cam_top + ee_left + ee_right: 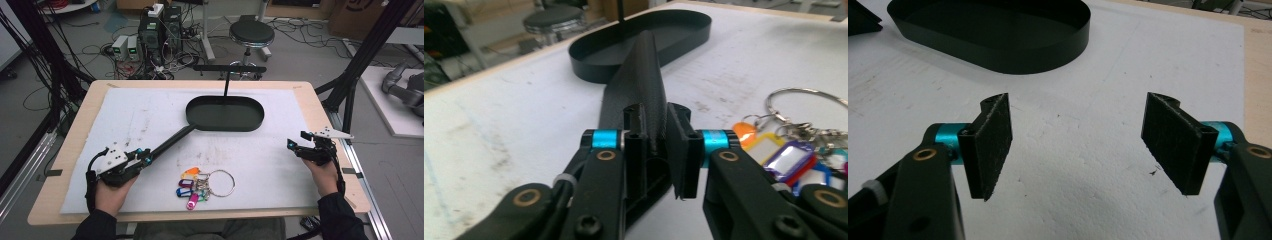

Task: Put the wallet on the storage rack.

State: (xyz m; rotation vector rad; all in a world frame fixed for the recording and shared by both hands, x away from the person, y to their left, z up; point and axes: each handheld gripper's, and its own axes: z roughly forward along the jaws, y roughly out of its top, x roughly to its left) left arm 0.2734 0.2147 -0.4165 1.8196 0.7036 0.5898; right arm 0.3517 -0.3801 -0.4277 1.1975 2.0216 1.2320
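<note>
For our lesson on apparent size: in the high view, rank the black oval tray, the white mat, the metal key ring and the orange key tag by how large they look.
1. white mat
2. black oval tray
3. metal key ring
4. orange key tag

All lie on the same table, so nearness hardly distorts this order.

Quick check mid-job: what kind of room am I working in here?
Probably a robotics or electronics lab: black computer towers amid loose cables on the grey floor, a round black stool, and a wooden table inside a black frame rig.

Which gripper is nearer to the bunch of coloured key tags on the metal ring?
Left. The left gripper sits just left of the key tags; the right gripper is far right.
</note>
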